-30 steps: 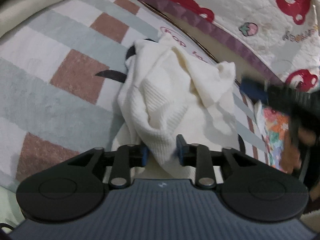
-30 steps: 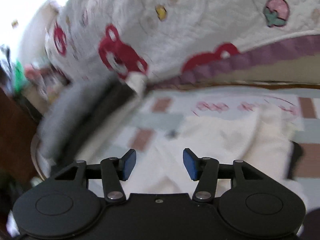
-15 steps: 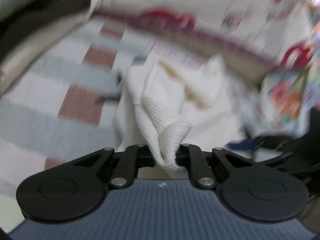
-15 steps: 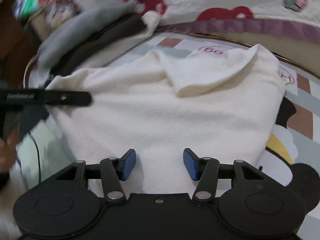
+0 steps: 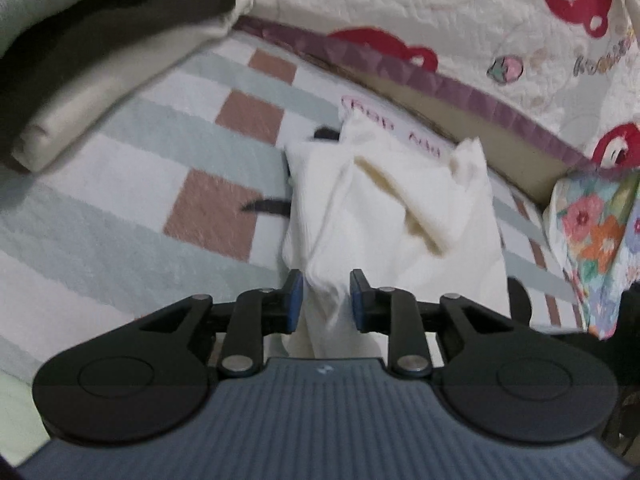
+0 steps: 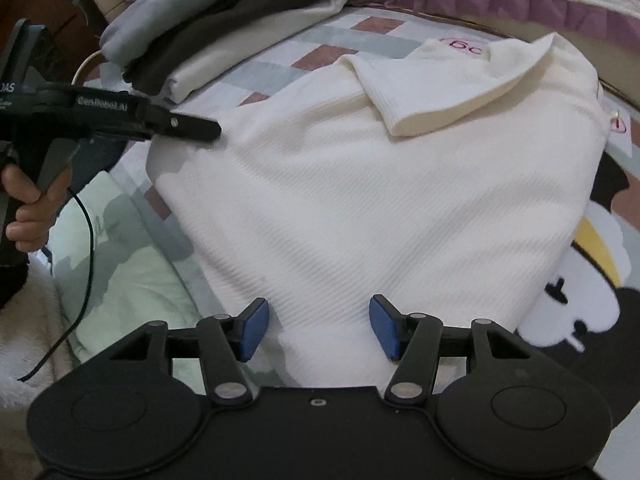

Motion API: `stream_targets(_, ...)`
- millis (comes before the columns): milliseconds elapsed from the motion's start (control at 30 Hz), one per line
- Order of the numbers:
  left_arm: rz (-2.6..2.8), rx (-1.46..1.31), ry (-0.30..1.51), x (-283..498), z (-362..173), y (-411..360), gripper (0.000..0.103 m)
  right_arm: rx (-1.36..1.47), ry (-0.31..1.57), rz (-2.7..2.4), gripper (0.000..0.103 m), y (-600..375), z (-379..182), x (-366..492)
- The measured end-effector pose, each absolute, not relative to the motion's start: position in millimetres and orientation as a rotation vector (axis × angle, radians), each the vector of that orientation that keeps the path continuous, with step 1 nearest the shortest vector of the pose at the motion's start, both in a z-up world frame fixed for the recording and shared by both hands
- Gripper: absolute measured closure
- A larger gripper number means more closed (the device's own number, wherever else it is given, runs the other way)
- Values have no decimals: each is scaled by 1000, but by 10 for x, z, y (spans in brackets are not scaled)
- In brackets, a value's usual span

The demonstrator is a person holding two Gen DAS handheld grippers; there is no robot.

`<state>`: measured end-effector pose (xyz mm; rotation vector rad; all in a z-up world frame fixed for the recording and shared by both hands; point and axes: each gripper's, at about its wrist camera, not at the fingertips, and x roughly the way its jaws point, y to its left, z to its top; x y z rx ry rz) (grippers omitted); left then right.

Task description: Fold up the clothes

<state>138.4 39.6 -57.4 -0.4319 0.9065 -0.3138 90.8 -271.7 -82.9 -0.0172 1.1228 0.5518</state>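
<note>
A cream-white ribbed knit garment [image 6: 380, 200] lies partly folded on the checked bedspread [image 5: 120, 200], its collar flap turned over at the far end. In the left wrist view a bunched fold of the garment [image 5: 384, 216] rises between the pads of my left gripper [image 5: 327, 300]. Its jaws are opening and a gap shows beside the right pad. The right wrist view shows the left gripper [image 6: 214, 130] at the garment's left edge, held by a hand [image 6: 28, 200]. My right gripper [image 6: 320, 328] hovers over the garment's near edge. Its jaws are wide and opening, pressing on nothing.
A stack of folded grey, dark brown and cream clothes [image 6: 208, 28] sits at the far left. A quilt with red bears [image 5: 440, 0] borders the far side, and floral fabric [image 5: 592, 240] lies at the right. A pale green cloth [image 6: 128, 264] and a black cable [image 6: 84, 280] are near left.
The left gripper pinched a fold of the garment and lifted it a little, and its jaws have since parted. The right gripper swung down from the quilt to the garment's near edge.
</note>
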Motion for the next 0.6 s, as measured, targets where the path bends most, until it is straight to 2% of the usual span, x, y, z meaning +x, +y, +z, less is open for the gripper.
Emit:
stream_targets(33,-322,-444,895,1387,-563,404,71,-8,1138,566,41,-2711,-833,887)
stream_targets(167,-395,-476,857,1390,-538,330,68,-9,1156,613,42,-2684,-765,789)
stream_targets(233,-433,-437,837,1382,-513,208,58,-14,1123,609,42,-2730,-642,779)
stream_targets(300,-446,-355,817,1368,-479,56,58,-4,1036,550,42,-2860,-475,832)
stream_targets(400,-451,-227,788,1358,-443,-161,49,-17,906,412,42,-3083,-307,973)
stream_targets(600,-484,-111,751,1427,-430,-411,48,-317,889,357,42,-3004,-561,1310)
